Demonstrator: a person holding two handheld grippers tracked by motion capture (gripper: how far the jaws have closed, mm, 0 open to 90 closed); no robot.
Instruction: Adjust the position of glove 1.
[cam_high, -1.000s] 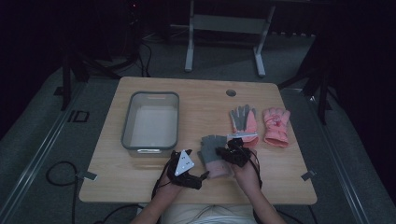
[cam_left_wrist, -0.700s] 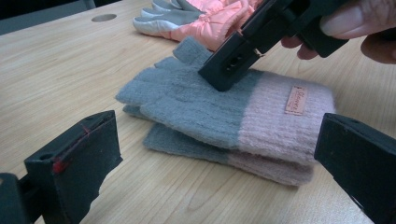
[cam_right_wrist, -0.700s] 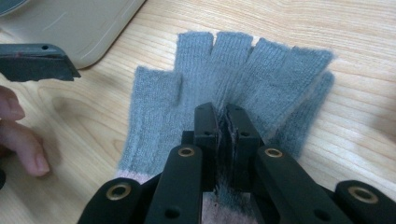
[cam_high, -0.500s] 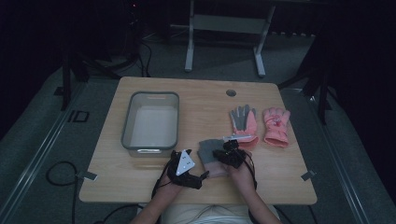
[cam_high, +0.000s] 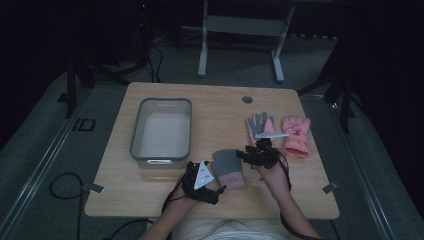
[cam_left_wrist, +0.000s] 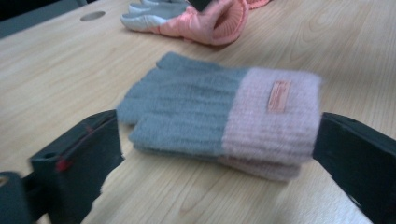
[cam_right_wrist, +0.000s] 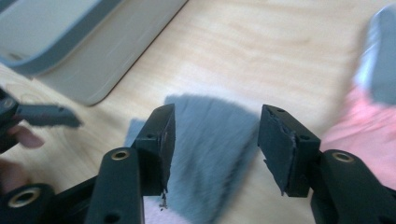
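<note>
A grey knit glove with a pink cuff (cam_high: 229, 169) (cam_left_wrist: 219, 107) lies folded flat on the wooden table (cam_high: 210, 105), near its front edge. My left gripper (cam_high: 202, 182) (cam_left_wrist: 217, 133) is open, and its two black jaws stand wide on either side of this glove. My right gripper (cam_high: 254, 153) (cam_right_wrist: 217, 121) hovers just right of the glove's grey end (cam_right_wrist: 210, 140). Its jaws have just been opening, and nothing is between the pads. A grey-and-pink glove (cam_high: 261, 126) and a pink glove (cam_high: 296, 135) lie side by side further right.
A grey plastic bin (cam_high: 161, 131), nothing in it, stands on the left half of the table; its rim (cam_right_wrist: 70, 51) is in the right gripper view. A round cable hole (cam_high: 247, 99) is near the far edge. Bare wood lies beyond the gloves.
The right gripper was shut at the grey glove's edge; now it is open and has drawn back up and away from it. The glove lies flat. The left gripper has stayed put.
</note>
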